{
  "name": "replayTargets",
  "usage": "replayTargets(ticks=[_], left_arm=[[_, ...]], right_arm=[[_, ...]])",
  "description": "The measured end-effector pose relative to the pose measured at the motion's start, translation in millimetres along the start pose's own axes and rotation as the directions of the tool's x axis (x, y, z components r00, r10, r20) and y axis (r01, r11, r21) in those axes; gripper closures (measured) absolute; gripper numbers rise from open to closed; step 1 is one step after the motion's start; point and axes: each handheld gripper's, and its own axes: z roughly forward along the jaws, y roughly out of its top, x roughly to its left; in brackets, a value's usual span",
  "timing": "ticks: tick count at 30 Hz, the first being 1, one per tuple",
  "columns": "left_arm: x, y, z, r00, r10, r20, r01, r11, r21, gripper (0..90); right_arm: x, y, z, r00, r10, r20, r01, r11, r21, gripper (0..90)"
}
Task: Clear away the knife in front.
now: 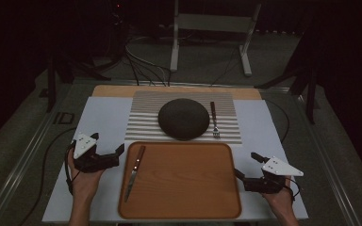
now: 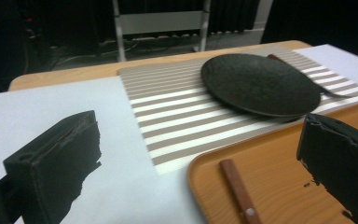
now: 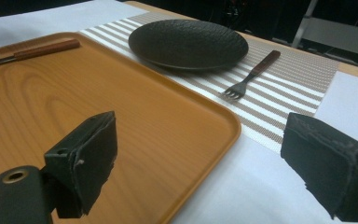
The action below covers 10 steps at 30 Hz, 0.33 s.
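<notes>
A dark round plate (image 1: pixel 184 118) (image 2: pixel 261 84) (image 3: pixel 188 43) rests on a striped placemat (image 1: pixel 143 122) (image 2: pixel 177 112) (image 3: pixel 289 88), with a wood-handled fork (image 1: pixel 214 120) (image 3: pixel 251 74) to its right. Nearer me lies an orange wooden tray (image 1: pixel 184 188) (image 2: pixel 270 182) (image 3: pixel 51 112) with a wood-handled knife (image 1: pixel 134 172) (image 2: pixel 237 191) (image 3: pixel 32 51) along its left side. My left gripper (image 1: pixel 113 155) (image 2: pixel 198 163) is open just left of the tray's far left corner. My right gripper (image 1: pixel 246 165) (image 3: pixel 200 163) is open at the tray's right edge. Neither holds anything.
A white sheet (image 1: pixel 101 122) covers the wooden table (image 1: pixel 118 91) under the mat and tray. Beyond the table are cables (image 1: pixel 141 66) on the floor and a white metal stand (image 1: pixel 212 28). Bare white sheet lies to both sides of the tray.
</notes>
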Motion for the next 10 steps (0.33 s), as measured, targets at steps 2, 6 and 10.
replayTargets(ticks=[2,6,10], left_arm=[[1.2,-2.8,-0.1,0.9999,-0.012,0.001,0.012,0.9999,-0.003,0.2],[3.9,-5.7,-1.4,0.9997,-0.022,-0.010,0.022,0.9997,-0.006,0.2],[8.2,-8.5,-2.4,0.9987,-0.039,-0.032,0.039,0.9992,-0.005,0.2]], right_arm=[[-0.4,0.5,-0.7,1.0000,0.001,0.003,-0.001,1.000,-0.008,10.9],[-1.3,1.0,-2.0,1.0000,0.003,0.008,-0.003,1.000,-0.015,10.9],[-1.6,1.2,-2.9,0.9999,0.005,0.012,-0.005,1.000,-0.023,10.9]])
